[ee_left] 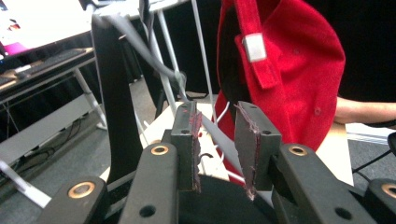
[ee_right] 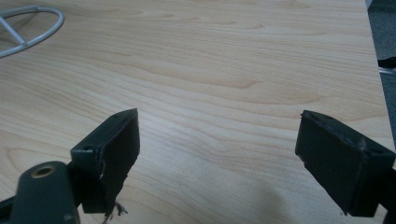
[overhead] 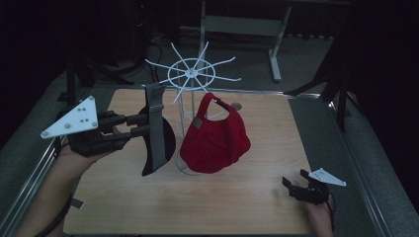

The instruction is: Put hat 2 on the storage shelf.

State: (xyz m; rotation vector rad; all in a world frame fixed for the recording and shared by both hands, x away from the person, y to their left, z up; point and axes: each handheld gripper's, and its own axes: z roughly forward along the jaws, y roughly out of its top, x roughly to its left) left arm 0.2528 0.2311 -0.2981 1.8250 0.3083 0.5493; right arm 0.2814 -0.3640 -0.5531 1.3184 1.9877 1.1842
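Matt red cloth cap (overhead: 215,138), probably felt

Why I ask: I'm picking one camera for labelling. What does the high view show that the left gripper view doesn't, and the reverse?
High view: the right gripper, fingers apart, low over the table, and the person's left hand.
Left gripper view: a background desk and a bare forearm behind the red cap.
Both: the red cap hanging on the white rack, and the dark cap at the left gripper's fingers.
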